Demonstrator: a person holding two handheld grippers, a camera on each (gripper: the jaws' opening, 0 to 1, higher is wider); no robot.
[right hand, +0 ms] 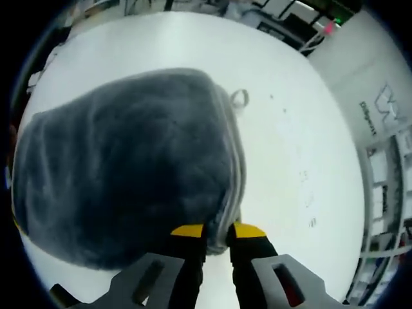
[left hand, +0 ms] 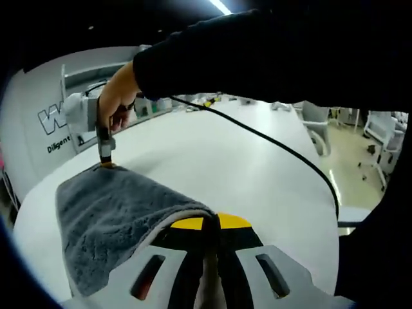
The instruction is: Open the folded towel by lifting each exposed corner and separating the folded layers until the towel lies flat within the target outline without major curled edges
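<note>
The left gripper (left hand: 210, 226), yellow-tipped on grey plastic arms, has its jaws pressed together on a corner of the towel (left hand: 116, 222), with grey pile pinched between the pads. The towel is thick, plush, dark grey terry with a rounded, folded edge showing stacked layers. It lies on the white table (left hand: 244, 174); in the left gripper view its long axis runs from this gripper away toward the far-left corner.

At that far corner the right gripper (left hand: 105, 151), held by a hand (left hand: 118, 98) in a dark sleeve, stands upright with its tip on the towel.

The right gripper view looks down on the towel (right hand: 122, 167) as a broad, fuzzy mound, its layered edge running up from the right gripper (right hand: 217, 237), whose yellow tips are closed on the edge. A small loop tag (right hand: 239, 98) sticks out from the towel's far edge onto the table (right hand: 290, 148).

A black cable (left hand: 283, 151) crosses the table beyond the towel, and a wall (left hand: 38, 129) with lettering stands behind the table.
</note>
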